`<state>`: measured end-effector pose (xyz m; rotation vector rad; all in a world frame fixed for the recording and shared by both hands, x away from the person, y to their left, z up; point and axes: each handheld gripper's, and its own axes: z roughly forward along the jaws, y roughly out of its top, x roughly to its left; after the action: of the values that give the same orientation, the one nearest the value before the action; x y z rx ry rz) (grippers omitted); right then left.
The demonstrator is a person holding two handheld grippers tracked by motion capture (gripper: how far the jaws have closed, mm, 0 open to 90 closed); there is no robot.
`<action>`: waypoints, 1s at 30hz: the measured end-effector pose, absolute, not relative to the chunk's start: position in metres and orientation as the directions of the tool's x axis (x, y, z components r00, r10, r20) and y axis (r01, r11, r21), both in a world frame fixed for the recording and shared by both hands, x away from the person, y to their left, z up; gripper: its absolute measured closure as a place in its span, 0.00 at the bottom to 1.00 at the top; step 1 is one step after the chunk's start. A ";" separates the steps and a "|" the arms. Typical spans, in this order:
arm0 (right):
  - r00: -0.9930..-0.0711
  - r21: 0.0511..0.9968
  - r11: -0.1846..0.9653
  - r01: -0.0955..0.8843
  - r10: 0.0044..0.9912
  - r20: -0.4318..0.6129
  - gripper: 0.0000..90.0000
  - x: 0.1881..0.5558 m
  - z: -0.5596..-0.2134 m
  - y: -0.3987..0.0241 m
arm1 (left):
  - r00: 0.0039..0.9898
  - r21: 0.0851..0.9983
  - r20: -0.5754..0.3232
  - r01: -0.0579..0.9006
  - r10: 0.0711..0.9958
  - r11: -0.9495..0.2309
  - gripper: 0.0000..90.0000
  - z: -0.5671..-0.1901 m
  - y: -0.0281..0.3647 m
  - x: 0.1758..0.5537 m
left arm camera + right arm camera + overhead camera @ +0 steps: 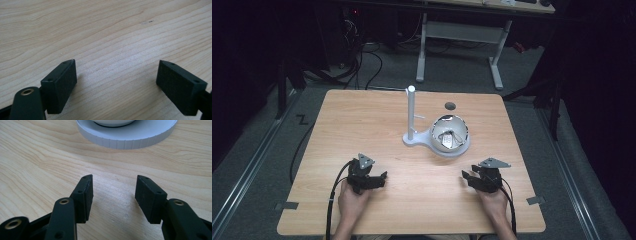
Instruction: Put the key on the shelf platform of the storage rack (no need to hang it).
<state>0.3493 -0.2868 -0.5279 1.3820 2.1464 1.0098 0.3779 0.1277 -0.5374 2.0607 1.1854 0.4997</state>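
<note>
A person's two hands rest on a light wooden table (362,115), each holding a black two-jaw gripper low over the boards, with a white stand (436,140) as the one fixture at mid-table. The stand is a flat base bearing a slim upright post (411,112) at one end and a round bowl (450,134) at the other; inside the bowl lie pale, shiny pieces too small to tell apart. The left gripper (379,179) sits on the person's side of the stand, well short of the post and off to its left, jaws pointing across the table toward the other hand. In the left gripper view its jaws are spread wide, with bare wood grain between the pads (61,86) and nothing touching them. The right gripper (468,177) sits on the person's side of the stand too — nearer to it, just below the bowl and slightly to its right — with a grey three-cornered plate on top. In the right gripper view its jaws stand apart with bare board between the pads (85,197), and the ribbed white rim of the stand's base (125,138) rises close ahead of them, apart from both fingertips. A small dark round hole (450,105) marks the table beyond the bowl — on the far side of the stand.
</note>
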 end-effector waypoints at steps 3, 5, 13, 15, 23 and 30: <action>-0.434 0.744 0.260 0.616 0.900 0.045 0.54 0.350 -0.529 -0.286 | 0.508 0.731 -0.012 0.593 0.861 -0.339 0.19 -0.537 0.128 0.378; -0.435 0.742 0.263 0.616 0.899 0.042 0.54 0.350 -0.530 -0.286 | 0.507 0.731 -0.013 0.593 0.862 -0.338 0.19 -0.537 0.128 0.378; -0.432 0.738 0.271 0.618 0.902 0.030 0.54 0.351 -0.531 -0.285 | 0.508 0.730 -0.012 0.592 0.861 -0.340 0.19 -0.537 0.128 0.378; -0.430 0.736 0.276 0.618 0.902 0.023 0.53 0.351 -0.531 -0.284 | 0.508 0.730 -0.012 0.592 0.861 -0.340 0.19 -0.537 0.128 0.378; -0.433 0.734 0.293 0.613 0.901 0.002 0.51 0.350 -0.531 -0.282 | 0.508 0.731 -0.013 0.592 0.861 -0.338 0.19 -0.537 0.128 0.377; -0.421 0.730 0.303 0.613 0.907 -0.022 0.48 0.350 -0.531 -0.280 | 0.508 0.731 -0.014 0.592 0.861 -0.338 0.19 -0.538 0.128 0.377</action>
<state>0.3500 -0.2800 -0.5315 1.3531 2.1427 0.9108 0.3772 0.1279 -0.5375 2.0598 1.1846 0.4985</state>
